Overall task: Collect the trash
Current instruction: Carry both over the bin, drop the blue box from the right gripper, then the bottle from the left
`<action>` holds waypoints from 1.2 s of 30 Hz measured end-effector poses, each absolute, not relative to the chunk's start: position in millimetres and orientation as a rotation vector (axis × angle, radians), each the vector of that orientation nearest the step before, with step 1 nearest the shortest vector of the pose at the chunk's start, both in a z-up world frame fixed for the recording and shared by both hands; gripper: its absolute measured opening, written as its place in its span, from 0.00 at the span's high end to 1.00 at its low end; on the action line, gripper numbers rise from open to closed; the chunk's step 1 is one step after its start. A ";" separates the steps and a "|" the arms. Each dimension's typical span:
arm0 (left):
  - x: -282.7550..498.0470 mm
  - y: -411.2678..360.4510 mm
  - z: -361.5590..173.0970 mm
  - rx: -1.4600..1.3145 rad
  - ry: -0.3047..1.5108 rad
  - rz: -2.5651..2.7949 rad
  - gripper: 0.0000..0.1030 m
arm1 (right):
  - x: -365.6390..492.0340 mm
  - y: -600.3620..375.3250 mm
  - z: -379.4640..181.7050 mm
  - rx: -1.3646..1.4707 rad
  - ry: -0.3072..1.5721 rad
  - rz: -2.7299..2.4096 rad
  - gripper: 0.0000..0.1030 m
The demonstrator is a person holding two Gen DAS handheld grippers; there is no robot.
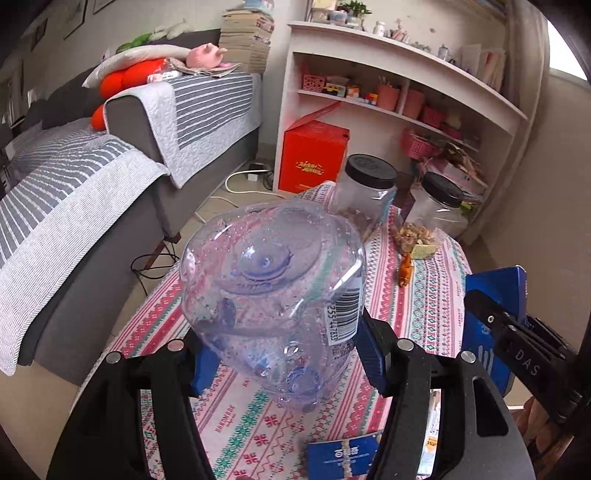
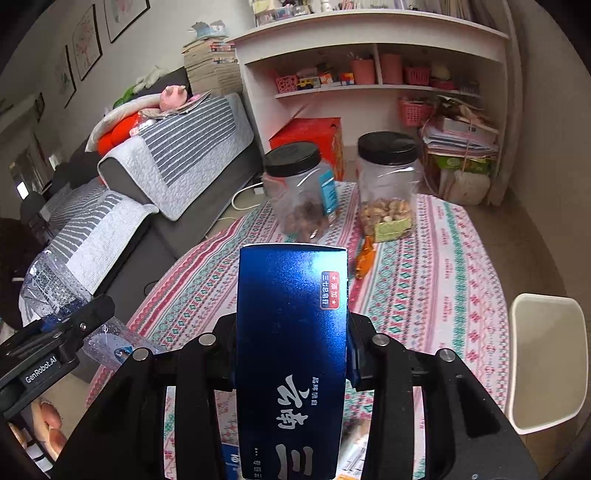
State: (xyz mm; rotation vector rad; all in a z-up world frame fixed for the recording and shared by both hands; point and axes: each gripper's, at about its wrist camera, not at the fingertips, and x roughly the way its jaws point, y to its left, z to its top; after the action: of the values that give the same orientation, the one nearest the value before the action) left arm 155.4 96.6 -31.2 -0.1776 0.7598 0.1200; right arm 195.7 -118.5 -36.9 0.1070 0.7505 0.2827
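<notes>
A crushed clear plastic bottle (image 1: 266,280) with a barcode label is held above the patterned tablecloth (image 1: 424,302), and my left gripper (image 1: 288,354) is shut on it with its blue pads against both sides. A dark blue carton (image 2: 291,314) with white lettering stands upright in my right gripper (image 2: 291,350), which is shut on its sides. In the left wrist view the carton (image 1: 495,291) shows at the right edge. The bottle (image 2: 48,284) shows at the far left of the right wrist view. Both items hang over the near part of the table.
Two black-lidded clear jars (image 2: 299,184) (image 2: 388,177) stand at the table's far end, an orange wrapper (image 2: 364,258) beside them. A blue packet (image 1: 340,454) lies on the near cloth. A white chair (image 2: 546,362) is at right, a grey sofa (image 1: 74,203) at left, and a red box (image 1: 314,158) and white shelf (image 2: 369,29) behind.
</notes>
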 end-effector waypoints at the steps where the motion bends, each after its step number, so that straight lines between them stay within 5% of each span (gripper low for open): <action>1: 156.4 92.5 -31.0 -0.176 0.759 0.113 0.40 | 195.2 -123.5 -35.8 0.109 0.747 0.273 0.63; 29: 178.2 -29.3 -43.7 -0.090 0.768 -0.054 0.40 | 181.5 -360.0 -23.3 0.233 0.668 -0.211 0.62; 30: 178.3 -33.5 -43.7 -0.088 0.768 -0.062 0.40 | 180.0 -371.7 -23.0 0.241 0.663 -0.239 0.59; 33: 178.5 -47.5 -42.2 -0.080 0.762 -0.089 0.40 | 171.6 -399.2 -21.4 0.285 0.643 -0.320 0.19; 36: 177.7 -62.2 -40.2 -0.075 0.759 -0.121 0.40 | 158.7 -425.2 -18.0 0.332 0.624 -0.372 0.14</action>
State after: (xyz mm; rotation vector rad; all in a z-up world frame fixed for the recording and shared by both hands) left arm 177.7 -62.2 -40.2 -0.0754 0.7586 -0.1215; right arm 158.7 -425.2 -18.0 0.3323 0.6236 -0.3718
